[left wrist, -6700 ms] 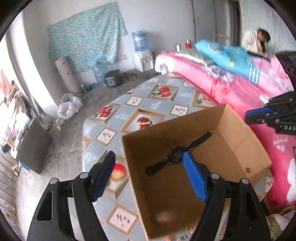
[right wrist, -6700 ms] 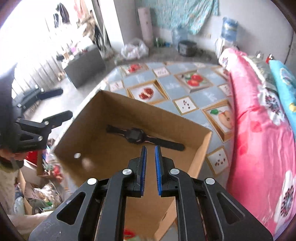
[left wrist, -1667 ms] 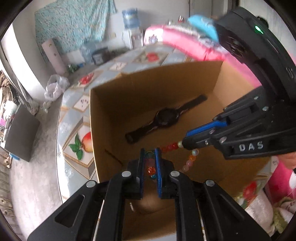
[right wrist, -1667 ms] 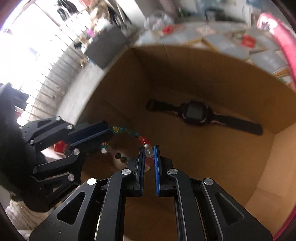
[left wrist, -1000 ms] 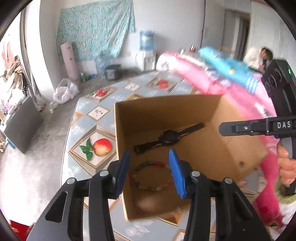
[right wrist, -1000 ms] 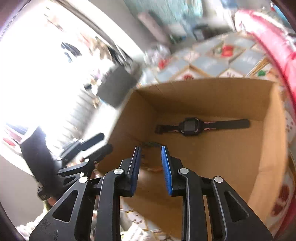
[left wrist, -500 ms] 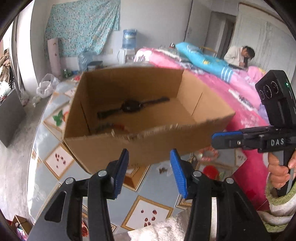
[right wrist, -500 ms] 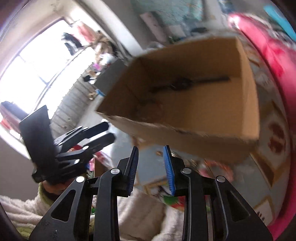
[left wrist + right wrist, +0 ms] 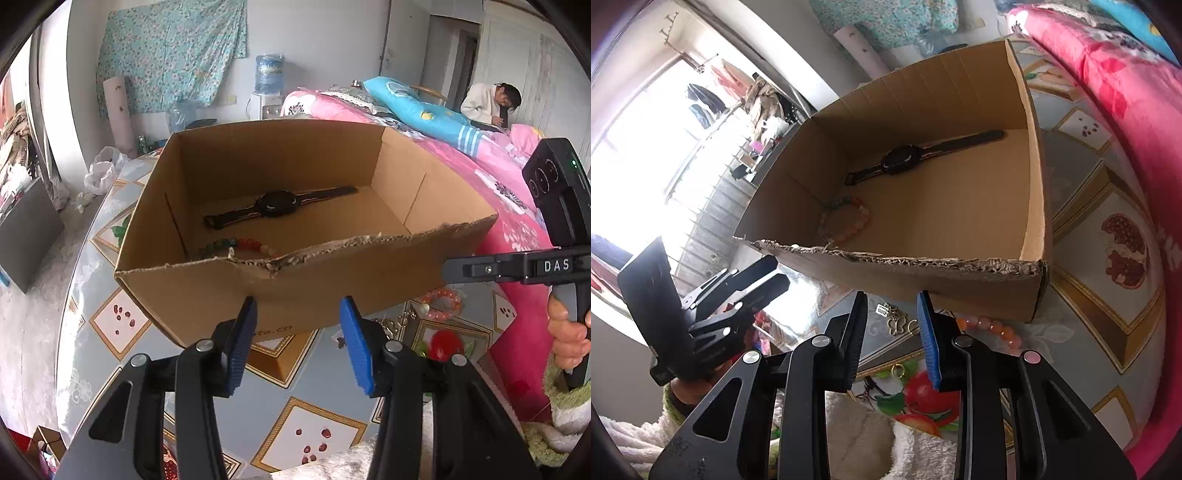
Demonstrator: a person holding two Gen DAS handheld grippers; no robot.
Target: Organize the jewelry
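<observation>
Both the left gripper (image 9: 297,339) and the right gripper (image 9: 892,330) hover part-open and empty. Just beyond, outside the brown cardboard box (image 9: 369,291), lies a pink bead bracelet (image 9: 441,303) needing pickup. The multicoloured bead bracelet (image 9: 844,219), carried moments earlier, now rests inside beside the black wristwatch (image 9: 905,158).

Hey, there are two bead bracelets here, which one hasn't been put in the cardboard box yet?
The pink-orange bead bracelet, lying on the table just outside the cardboard box. The multicoloured bracelet with green and red beads already lies inside, beside the black watch.
</observation>
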